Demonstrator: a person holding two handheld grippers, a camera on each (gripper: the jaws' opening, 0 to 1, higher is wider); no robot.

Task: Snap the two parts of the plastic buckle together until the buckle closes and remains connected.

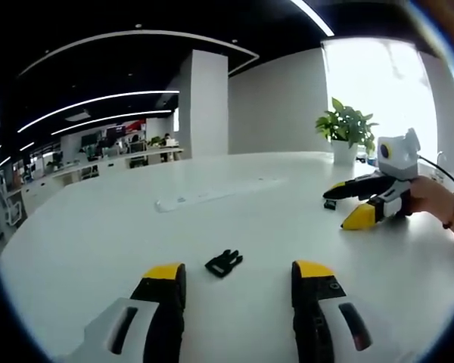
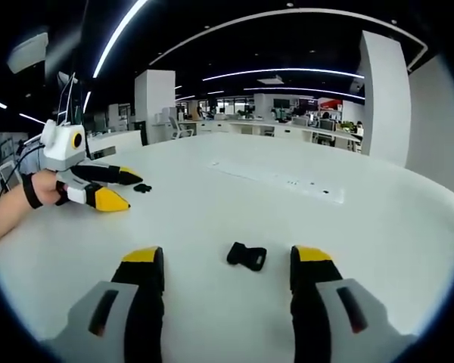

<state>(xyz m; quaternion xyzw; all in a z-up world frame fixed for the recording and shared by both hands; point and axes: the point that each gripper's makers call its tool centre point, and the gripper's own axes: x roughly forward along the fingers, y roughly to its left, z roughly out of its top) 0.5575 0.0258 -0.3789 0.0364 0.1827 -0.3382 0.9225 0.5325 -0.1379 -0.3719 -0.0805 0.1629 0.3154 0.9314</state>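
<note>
In the left gripper view, my left gripper (image 1: 238,272) stands wide, gripping nothing; the pronged buckle half (image 1: 224,263) lies on the white table (image 1: 98,234) between its tips, low centre. In the right gripper view, my right gripper (image 2: 228,261) is likewise wide, the socket buckle half (image 2: 247,256) between its tips.

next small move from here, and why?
Probably ease the left hand-held gripper forward and close it on the pronged buckle half, which lies loose on the white table just ahead of its open jaws. The right hand-held gripper is likewise open, with the socket half lying between its tips, ungrasped.
</note>
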